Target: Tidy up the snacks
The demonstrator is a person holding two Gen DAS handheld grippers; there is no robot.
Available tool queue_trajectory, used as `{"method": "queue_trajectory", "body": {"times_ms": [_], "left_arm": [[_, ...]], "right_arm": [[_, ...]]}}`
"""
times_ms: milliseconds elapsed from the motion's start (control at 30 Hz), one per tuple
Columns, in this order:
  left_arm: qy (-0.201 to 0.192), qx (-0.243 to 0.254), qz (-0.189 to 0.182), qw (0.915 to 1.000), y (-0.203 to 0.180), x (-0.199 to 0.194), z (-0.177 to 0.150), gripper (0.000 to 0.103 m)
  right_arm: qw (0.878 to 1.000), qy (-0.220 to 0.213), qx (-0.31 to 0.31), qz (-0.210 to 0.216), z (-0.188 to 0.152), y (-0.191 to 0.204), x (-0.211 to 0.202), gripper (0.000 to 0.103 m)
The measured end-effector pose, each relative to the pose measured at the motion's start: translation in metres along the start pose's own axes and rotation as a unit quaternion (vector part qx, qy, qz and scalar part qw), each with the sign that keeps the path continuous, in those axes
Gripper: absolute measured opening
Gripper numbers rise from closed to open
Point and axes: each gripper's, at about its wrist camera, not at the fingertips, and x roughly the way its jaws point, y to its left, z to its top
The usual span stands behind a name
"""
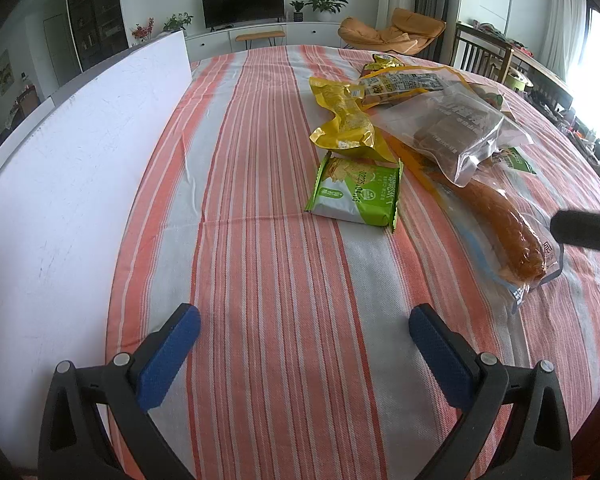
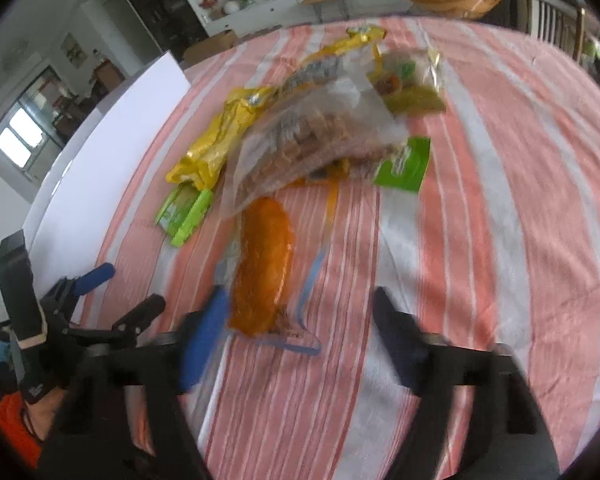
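Note:
A heap of snacks lies on the striped tablecloth. A green cracker packet [image 1: 356, 194] lies nearest my left gripper [image 1: 304, 322], which is open and empty well short of it. Behind it are a yellow packet [image 1: 346, 114], a clear bag of brown blocks [image 1: 460, 128] and a long orange sausage in clear wrap [image 1: 508, 220]. In the right wrist view my right gripper [image 2: 300, 312] is open, its fingers either side of the near end of the sausage [image 2: 264, 260]. The clear bag [image 2: 312, 144], yellow packet [image 2: 216, 140] and green packets [image 2: 186, 210] lie beyond.
A white board [image 1: 60, 168] stands along the left side of the table. The striped cloth [image 1: 260, 240] covers the table. The left gripper shows at the left in the right wrist view [image 2: 112, 292]. A second green packet [image 2: 406, 164] lies right of the heap.

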Motion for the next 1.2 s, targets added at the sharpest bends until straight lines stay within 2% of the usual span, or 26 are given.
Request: {"method": "queue_trajectory", "body": {"times_ms": [133, 267, 333, 400, 433, 533, 567, 967, 1200], "left_arm": [[0.0, 0.0, 0.0, 1.0, 0.0, 0.0, 0.0, 0.103], [0.0, 0.0, 0.0, 1.0, 0.0, 0.0, 0.0, 0.103], [0.0, 0.0, 0.0, 1.0, 0.0, 0.0, 0.0, 0.103], [0.0, 0.0, 0.0, 1.0, 0.0, 0.0, 0.0, 0.103], [0.0, 0.0, 0.0, 1.0, 0.0, 0.0, 0.0, 0.103], [0.0, 0.0, 0.0, 1.0, 0.0, 0.0, 0.0, 0.103], [0.0, 0.0, 0.0, 1.0, 0.0, 0.0, 0.0, 0.103], [0.0, 0.0, 0.0, 1.0, 0.0, 0.0, 0.0, 0.103], [-0.001, 0.0, 0.0, 1.0, 0.0, 0.001, 0.0, 0.103]], "right_arm": [[0.998, 0.012, -0.048, -0.027, 0.014, 0.03, 0.007, 0.091], [0.992, 0.057, -0.099, -0.053, 0.018, 0.057, 0.041, 0.092], [0.986, 0.054, -0.132, -0.087, 0.015, 0.068, 0.051, 0.092], [0.983, 0.048, -0.147, -0.102, 0.011, 0.071, 0.055, 0.089], [0.982, 0.046, -0.148, -0.106, 0.009, 0.069, 0.055, 0.078], [0.982, 0.041, -0.148, -0.111, 0.006, 0.06, 0.048, 0.071], [0.982, 0.044, -0.148, -0.107, 0.004, 0.056, 0.046, 0.057], [0.978, 0.046, -0.164, -0.12, -0.027, 0.015, 0.013, 0.056], [0.978, 0.016, -0.139, -0.153, -0.005, -0.024, 0.016, 0.057]]}}
